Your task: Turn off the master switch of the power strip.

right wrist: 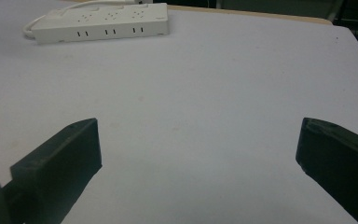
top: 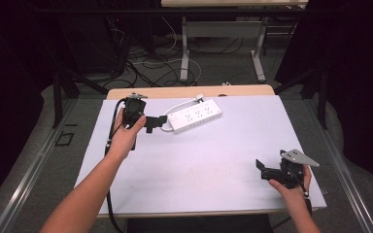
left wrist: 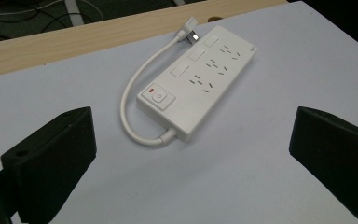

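White power strip [right wrist: 101,22] (far edge cropped) lies beyond right gripper [right wrist: 198,154].

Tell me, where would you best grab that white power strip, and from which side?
Probably across the narrow width of the power strip, near its middle, coming down from above. It lies flat on the white table, so only its two long, straight sides offer the fingers parallel faces. The open left gripper sits just beside the switch end. I would avoid that end, where the cord loops out.
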### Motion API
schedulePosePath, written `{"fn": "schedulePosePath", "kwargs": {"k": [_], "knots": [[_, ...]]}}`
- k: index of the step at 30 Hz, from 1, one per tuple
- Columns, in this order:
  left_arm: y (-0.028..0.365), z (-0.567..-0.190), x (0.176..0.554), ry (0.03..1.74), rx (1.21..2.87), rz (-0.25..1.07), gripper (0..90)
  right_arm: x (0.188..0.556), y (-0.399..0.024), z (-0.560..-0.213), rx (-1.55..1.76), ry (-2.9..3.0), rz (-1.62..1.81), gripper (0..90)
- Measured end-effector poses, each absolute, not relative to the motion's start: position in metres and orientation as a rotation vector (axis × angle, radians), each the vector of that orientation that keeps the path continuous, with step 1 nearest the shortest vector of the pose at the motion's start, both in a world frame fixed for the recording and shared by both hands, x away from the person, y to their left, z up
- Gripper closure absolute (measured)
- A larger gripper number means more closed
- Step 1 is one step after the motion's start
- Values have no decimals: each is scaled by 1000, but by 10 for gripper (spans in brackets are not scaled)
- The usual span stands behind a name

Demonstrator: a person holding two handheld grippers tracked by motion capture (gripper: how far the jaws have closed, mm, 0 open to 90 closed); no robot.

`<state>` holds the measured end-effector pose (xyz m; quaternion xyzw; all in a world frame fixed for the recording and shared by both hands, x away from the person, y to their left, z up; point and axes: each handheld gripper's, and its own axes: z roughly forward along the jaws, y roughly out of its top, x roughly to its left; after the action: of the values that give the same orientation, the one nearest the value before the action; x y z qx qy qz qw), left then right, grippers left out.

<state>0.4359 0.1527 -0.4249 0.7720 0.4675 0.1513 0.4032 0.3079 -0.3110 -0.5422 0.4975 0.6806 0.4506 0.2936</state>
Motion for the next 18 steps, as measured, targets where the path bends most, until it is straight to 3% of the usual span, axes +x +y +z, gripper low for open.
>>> {"fn": "schedulePosePath", "kwargs": {"k": [18], "knots": [[178,-442,384,1173,1928,380,8,308,-310,-542,1317,1816,1194,0]]}}
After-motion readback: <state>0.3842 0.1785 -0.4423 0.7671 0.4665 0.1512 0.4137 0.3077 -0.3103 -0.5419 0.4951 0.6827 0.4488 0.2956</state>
